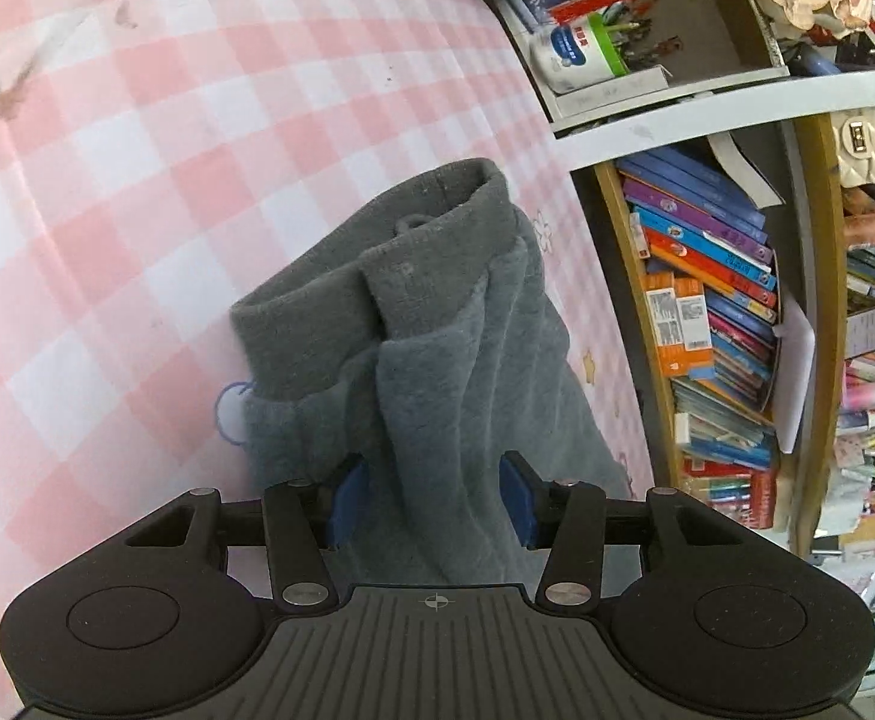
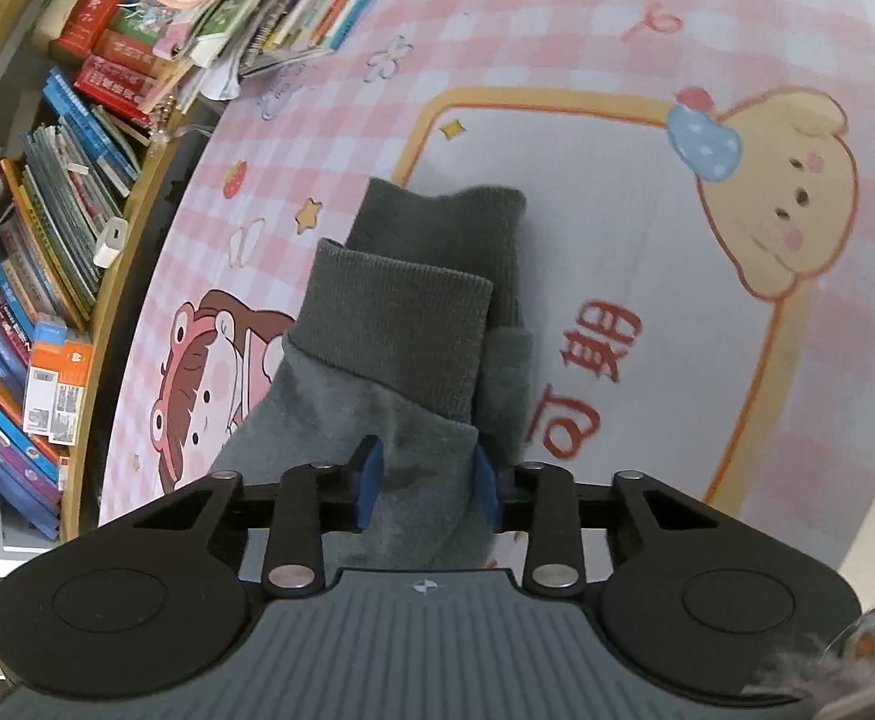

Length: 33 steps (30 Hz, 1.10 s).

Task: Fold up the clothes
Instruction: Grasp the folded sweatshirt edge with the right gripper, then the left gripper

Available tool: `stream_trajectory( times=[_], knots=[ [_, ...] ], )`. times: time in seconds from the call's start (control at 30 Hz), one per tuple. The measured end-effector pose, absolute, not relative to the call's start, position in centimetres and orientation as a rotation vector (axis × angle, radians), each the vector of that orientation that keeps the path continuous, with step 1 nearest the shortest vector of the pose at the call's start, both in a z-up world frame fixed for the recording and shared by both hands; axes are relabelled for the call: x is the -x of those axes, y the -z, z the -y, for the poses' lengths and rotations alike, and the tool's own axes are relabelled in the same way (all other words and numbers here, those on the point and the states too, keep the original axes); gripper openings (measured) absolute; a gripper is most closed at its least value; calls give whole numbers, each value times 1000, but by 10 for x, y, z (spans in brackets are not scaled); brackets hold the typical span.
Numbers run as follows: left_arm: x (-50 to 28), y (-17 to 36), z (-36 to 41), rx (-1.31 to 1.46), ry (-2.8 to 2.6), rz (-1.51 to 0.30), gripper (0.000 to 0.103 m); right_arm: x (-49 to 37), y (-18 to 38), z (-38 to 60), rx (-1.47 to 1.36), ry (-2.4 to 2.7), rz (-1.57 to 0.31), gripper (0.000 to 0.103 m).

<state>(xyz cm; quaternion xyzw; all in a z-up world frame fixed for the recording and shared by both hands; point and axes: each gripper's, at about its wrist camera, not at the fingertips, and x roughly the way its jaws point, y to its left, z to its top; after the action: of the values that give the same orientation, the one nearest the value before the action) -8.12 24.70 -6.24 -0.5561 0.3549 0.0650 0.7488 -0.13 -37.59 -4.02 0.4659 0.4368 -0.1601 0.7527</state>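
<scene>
Left tool sits with its blue pads on either side of a bunched fold of the grey fleece garment; the fabric fills the gap and both pads look pressed against it, so this reads as a grip. The garment's ribbed waistband stands up just ahead of the tool, with a small loop sewn inside it, over the pink-and-white checked surface. To the right a bookshelf is crammed with leaning books; their spine lettering is too small to read. A white bottle with a green cap above carries a blue label, also unreadable.

Right tool has its blue pads pinched close on the garment's leg just behind a ribbed cuff; a second cuff lies beyond it. Under them the surface shows a yellow-bordered white panel with a cartoon dog, a frog-hatted cartoon child, and red Chinese characters, among them what looks like 期 and 可.
</scene>
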Motion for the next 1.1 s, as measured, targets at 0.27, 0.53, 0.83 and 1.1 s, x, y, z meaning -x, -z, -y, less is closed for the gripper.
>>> stream_trajectory(
  times=[0.27,0.53,0.83,1.1],
  knots=[
    [76,65,-247,1202,-144,-781,46,-7,48,385,-986,363,-953,16],
    [77,67,-250,1215,-142,-776,46,-16,4,367,-807,190,-841,9],
    [77,67,-250,1229,-155,-774,46,-3,-32,396,-800,168,-689,9],
    [80,60,-250,1220,-208,-766,5,-18,38,392,-704,295,-897,9]
  ],
)
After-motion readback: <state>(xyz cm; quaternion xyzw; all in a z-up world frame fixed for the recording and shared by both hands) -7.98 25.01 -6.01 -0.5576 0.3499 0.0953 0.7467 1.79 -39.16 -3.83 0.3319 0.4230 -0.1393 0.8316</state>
